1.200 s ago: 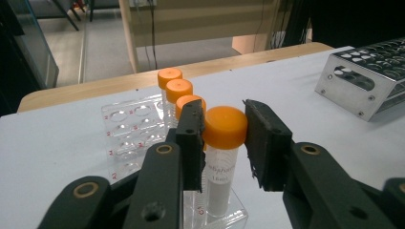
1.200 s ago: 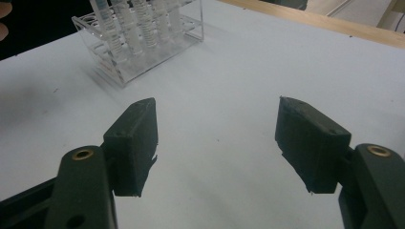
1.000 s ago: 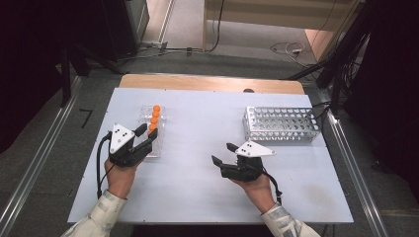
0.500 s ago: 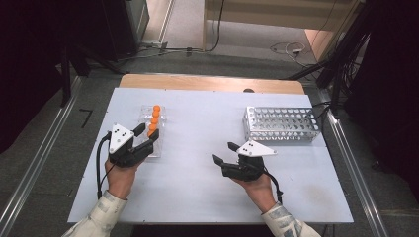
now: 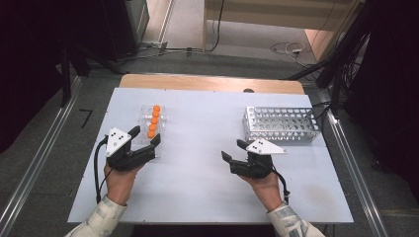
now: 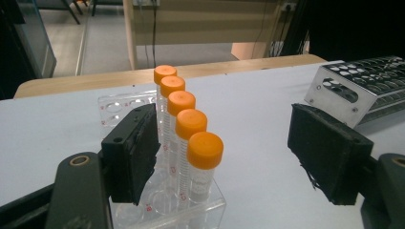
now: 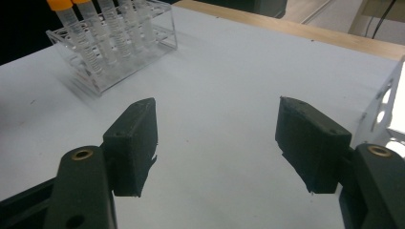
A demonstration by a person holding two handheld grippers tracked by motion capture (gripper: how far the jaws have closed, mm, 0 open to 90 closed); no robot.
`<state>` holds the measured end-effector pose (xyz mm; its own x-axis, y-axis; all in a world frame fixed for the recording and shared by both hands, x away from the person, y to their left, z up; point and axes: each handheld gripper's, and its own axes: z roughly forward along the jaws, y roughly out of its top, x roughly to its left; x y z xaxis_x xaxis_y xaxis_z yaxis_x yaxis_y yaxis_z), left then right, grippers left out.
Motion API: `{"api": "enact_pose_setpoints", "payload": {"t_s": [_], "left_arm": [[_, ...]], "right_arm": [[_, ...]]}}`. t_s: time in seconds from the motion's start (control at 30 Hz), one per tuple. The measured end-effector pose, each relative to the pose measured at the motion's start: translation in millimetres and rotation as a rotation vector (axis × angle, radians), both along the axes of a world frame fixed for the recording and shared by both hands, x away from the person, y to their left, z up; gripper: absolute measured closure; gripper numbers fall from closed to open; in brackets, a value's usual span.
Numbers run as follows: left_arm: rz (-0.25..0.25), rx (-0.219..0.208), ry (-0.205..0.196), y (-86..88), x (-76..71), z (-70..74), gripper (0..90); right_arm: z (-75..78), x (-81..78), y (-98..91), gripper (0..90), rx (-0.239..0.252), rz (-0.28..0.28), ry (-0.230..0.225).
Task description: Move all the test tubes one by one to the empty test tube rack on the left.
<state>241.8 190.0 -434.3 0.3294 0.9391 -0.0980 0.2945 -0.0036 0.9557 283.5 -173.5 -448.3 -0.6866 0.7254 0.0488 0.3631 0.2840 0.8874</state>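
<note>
A clear plastic rack [image 5: 159,112] holds a row of several orange-capped tubes [image 5: 153,121] on the left of the white table [image 5: 197,187]. My left gripper [image 5: 146,136] sits at the rack's near end. Its jaws have just been opening. In the left gripper view the nearest tube [image 6: 204,162] stands between the jaws of the left gripper [image 6: 229,157], and neither pad presses on it. My right gripper [image 5: 233,149] hovers open over bare table in the middle, with nothing between its jaws. The right gripper view shows the right gripper [image 7: 219,143] and the tube rack [image 7: 114,43] far off.
A perforated metal rack [image 5: 279,123] with no tubes in it stands at the right rear of the table; it also appears as the metal rack [image 6: 363,86] and the metal rack [image 7: 387,109]. A wooden strip [image 5: 207,83] borders the far edge. Cables trail on the floor beyond.
The left gripper's jaws have spread apart at the near end of the tube rack. Both hands have stayed about where they were.
</note>
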Motion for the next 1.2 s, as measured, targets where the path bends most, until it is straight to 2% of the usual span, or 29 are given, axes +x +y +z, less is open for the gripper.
{"api": "enact_pose_setpoints", "payload": {"t_s": [0.23, 0.7, 1.0, 1.2], "left_arm": [[0.005, 0.005, 0.001, -1.2, -8.2, -1.3, 22.8], [0.007, -0.016, -0.014, 3.9, -27.6, -6.8, 22.5], [0.037, 0.032, -0.014, 12.7, -39.8, -15.5, 22.3], [0.05, 0.045, -0.006, 17.5, -44.9, -20.5, 21.3]], "right_arm": [[1.2, 0.9, -11.7, 29.6, -0.004, -0.026, -0.011], [2.0, 0.5, -34.2, 29.1, -0.009, -0.081, -0.015], [2.8, -2.5, -53.0, 28.7, -0.004, -0.125, -0.017], [0.7, -5.9, -66.2, 28.7, -0.005, -0.15, -0.016]]}}
